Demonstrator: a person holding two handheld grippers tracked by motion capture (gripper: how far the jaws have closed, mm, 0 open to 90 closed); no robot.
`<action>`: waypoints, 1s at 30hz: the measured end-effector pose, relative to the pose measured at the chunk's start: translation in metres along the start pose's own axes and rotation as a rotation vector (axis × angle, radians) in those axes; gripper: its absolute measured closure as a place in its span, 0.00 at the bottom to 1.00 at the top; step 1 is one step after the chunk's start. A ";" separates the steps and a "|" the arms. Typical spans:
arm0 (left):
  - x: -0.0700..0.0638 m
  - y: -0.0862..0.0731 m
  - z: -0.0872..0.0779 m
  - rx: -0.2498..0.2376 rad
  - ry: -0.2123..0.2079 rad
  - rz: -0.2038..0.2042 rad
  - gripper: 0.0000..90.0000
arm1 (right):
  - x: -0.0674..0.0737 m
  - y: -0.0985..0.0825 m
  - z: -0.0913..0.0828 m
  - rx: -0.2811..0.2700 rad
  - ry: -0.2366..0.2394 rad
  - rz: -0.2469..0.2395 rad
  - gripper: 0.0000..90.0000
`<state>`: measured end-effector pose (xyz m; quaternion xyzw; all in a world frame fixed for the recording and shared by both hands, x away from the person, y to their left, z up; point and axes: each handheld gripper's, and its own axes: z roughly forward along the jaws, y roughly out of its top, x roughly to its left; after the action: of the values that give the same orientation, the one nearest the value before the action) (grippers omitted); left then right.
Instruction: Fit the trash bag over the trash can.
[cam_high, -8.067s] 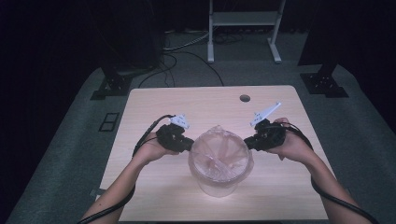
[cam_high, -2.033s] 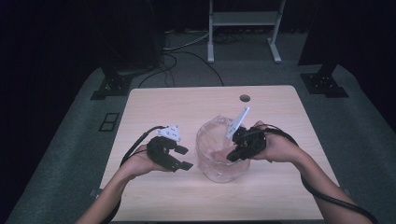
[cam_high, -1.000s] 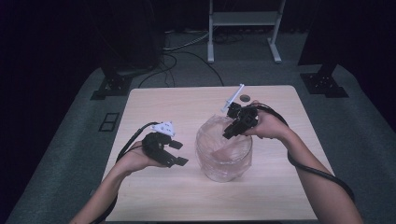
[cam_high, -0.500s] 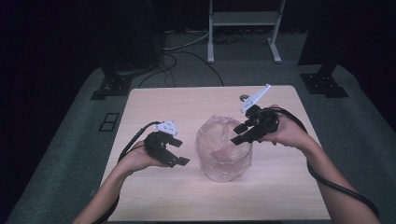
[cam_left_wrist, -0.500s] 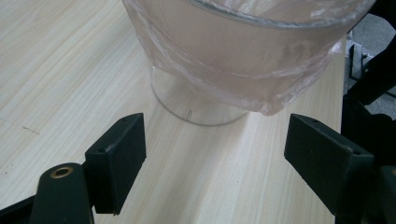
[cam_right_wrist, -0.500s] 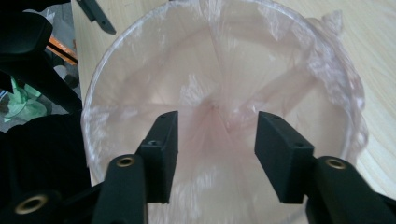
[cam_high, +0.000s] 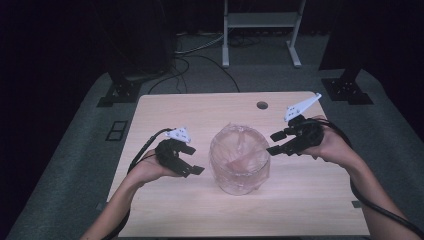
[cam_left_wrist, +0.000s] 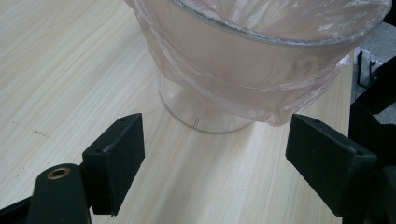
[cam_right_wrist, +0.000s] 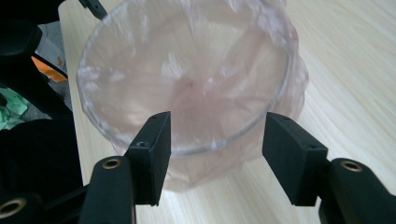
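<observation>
A clear round container (cam_high: 240, 160) lined with a thin pinkish plastic bag stands mid-table; the bag is folded over its rim (cam_right_wrist: 187, 93) and hangs down the outer wall (cam_left_wrist: 261, 60). My left gripper (cam_high: 194, 160) rests just left of it at base height. Its jaws have just been opening and stand wide, with nothing between them (cam_left_wrist: 215, 123). My right gripper (cam_high: 272, 143) hovers just right of the rim, pointing at it. Its jaws have also just been opening, and they stand apart short of the rim without touching the bag (cam_right_wrist: 217, 119).
The wooden table (cam_high: 165, 107) has a small round cable hole (cam_high: 262, 105) near its far edge. Behind the table stands a white frame (cam_high: 260, 20), with black stand bases (cam_high: 117, 92) on the grey floor at either side. Cables trail from both grippers.
My right gripper has drawn back to the right from the container's far rim and its jaws have spread apart. The left hand has stayed where it was, its jaws a little wider.
</observation>
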<state>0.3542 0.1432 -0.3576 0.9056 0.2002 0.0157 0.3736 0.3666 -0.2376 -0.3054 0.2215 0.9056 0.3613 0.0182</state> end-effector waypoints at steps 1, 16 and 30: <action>0.000 0.000 0.001 0.002 0.004 0.001 0.19 | -0.001 -0.003 -0.002 -0.003 -0.004 0.003 0.46; 0.002 -0.012 0.002 0.004 0.021 -0.007 0.19 | -0.011 -0.046 -0.005 -0.024 -0.020 0.084 0.44; 0.003 -0.020 0.004 0.004 0.019 -0.020 0.19 | -0.013 -0.069 0.001 -0.022 -0.025 0.119 0.42</action>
<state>0.3506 0.1544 -0.3751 0.9041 0.2129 0.0201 0.3701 0.3519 -0.2868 -0.3540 0.2792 0.8864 0.3690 0.0107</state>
